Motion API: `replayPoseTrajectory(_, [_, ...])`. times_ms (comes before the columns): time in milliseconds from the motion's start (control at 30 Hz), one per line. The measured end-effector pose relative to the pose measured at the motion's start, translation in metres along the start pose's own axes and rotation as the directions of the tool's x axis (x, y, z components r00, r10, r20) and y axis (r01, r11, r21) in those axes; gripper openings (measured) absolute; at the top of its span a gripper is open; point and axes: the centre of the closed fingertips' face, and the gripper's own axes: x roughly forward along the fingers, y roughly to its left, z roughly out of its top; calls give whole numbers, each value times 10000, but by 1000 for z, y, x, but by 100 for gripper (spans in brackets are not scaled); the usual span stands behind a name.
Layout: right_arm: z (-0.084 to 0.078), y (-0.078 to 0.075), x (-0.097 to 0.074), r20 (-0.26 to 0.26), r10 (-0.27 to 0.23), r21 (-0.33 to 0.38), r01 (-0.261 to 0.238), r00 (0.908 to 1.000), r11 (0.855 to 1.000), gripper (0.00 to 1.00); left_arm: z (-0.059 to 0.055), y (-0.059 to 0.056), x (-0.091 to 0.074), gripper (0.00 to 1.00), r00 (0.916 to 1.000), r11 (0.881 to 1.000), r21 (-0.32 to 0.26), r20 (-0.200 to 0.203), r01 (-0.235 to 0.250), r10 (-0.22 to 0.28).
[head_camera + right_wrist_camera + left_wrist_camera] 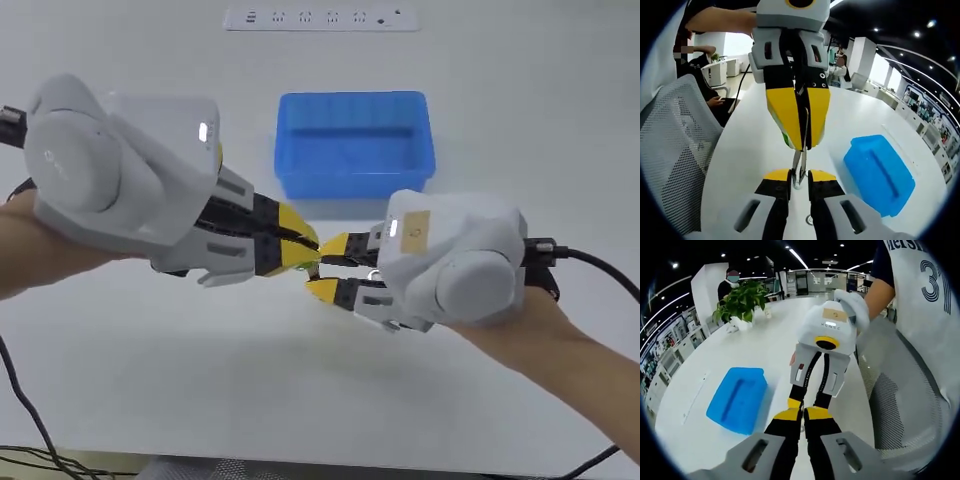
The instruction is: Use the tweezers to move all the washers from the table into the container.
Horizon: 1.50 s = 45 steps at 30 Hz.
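Tabletop is white, bearing blue container, power strip, potted plant.

The table is lit brightly and evenly from above in the head view, and soft shadows are cast on its near part. In both gripper views ceiling lights are rendered as glaring strips and spots, and lines are bent by fisheye distortion towards the edges
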Motion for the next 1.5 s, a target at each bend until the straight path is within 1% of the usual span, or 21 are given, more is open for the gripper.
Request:
replayPoseTrajectory(167, [0, 1, 1, 2, 90, 43, -90, 10000, 10000, 13, -2, 2, 1, 7, 10000, 10000, -26, -61, 7, -7])
replayPoseTrajectory(300, [0, 3, 2, -15, 166, 96, -166, 9999, 9998, 13, -2, 0, 1, 7, 9999, 9999, -115, -76, 120, -121])
replayPoseTrajectory(433, [1, 3, 1, 26, 156, 125, -157, 9999, 9998, 13, -1, 1, 1, 7, 9999, 9999, -124, -29, 98, -98])
replayPoseTrajectory(600, [0, 3, 1, -17, 165, 159, -164, 9999, 9997, 13, -3, 0, 2, 7, 9999, 9997, -191, -67, 143, -144])
replayPoseTrajectory(767, [0, 6, 3, -41, 251, 178, -251, 9997, 9995, 13, -7, -2, 4, 7, 9994, 9995, -213, -250, 224, -229])
replayPoseTrajectory(867, [-1, 6, 3, -34, 264, 245, -263, 9996, 9994, 13, -6, -1, 4, 7, 9996, 9992, -336, -157, 239, -245])
replayPoseTrajectory(1067, [-2, 6, 5, -59, 316, 273, -314, 9995, 9991, 13, -6, -1, 4, 7, 9994, 9986, -426, -157, 316, -323])
replayPoseTrajectory(1200, [-4, 7, 7, -111, 469, 321, -465, 9988, 9984, 12, -6, -3, 5, 7, 9988, 9976, -504, -116, 477, -483])
replayPoseTrajectory(1367, [-5, 7, 7, -75, 631, 382, -628, 9980, 9973, 11, -7, -3, 5, 7, 9987, 9974, -536, -134, 476, -484])
replayPoseTrajectory(1500, [-4, 7, 8, 29, 714, 663, -714, 9974, 9952, 11, -8, -2, 4, 7, 9985, 9975, -516, -208, 487, -499])
